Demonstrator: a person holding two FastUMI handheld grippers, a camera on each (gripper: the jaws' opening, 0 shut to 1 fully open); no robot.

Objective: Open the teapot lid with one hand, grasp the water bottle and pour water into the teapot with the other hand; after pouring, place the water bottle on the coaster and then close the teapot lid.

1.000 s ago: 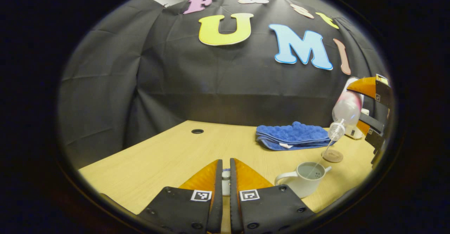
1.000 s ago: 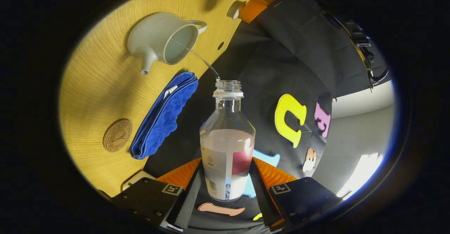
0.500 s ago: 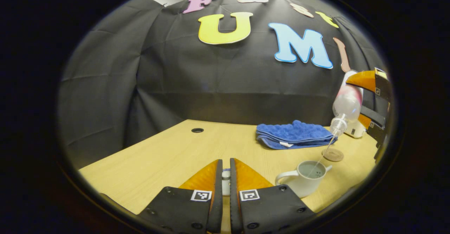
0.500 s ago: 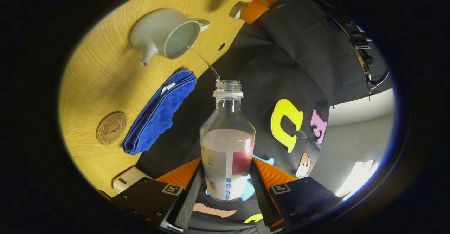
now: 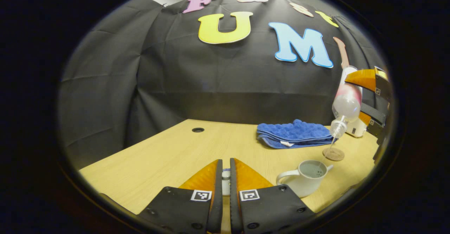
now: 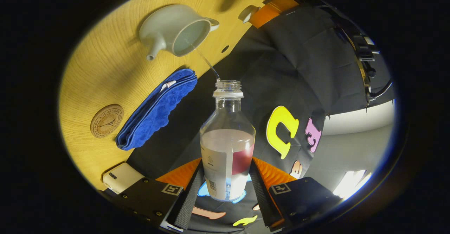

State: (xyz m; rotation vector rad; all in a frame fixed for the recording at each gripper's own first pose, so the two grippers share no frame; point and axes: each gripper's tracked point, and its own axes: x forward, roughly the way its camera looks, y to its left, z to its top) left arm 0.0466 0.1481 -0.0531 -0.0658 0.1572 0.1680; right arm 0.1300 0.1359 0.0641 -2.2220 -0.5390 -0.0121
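Note:
My left gripper (image 5: 226, 165) is shut on the knob of the small white teapot lid (image 5: 226, 184), held low over the table's near side. The open white teapot (image 5: 304, 182) stands to its right. Above it, my right gripper (image 5: 370, 95) holds the clear water bottle (image 5: 346, 102) tipped mouth down. In the right gripper view my right gripper (image 6: 227, 165) is shut on the bottle (image 6: 227, 139), and a thin stream runs from the bottle's mouth into the teapot (image 6: 177, 30). The round cork coaster (image 6: 106, 120) lies past the teapot. The left gripper (image 6: 263, 11) shows there with the lid (image 6: 247, 13).
A folded blue towel (image 5: 293, 134) lies behind the teapot near the booth wall. A white box-like device (image 5: 355, 130) sits at the back right. A round cable hole (image 5: 198, 130) is in the wooden table (image 5: 168, 156).
The bottle has shifted slightly up and to the right and tipped a little further; the water stream still runs into the teapot. The left gripper and lid have not moved.

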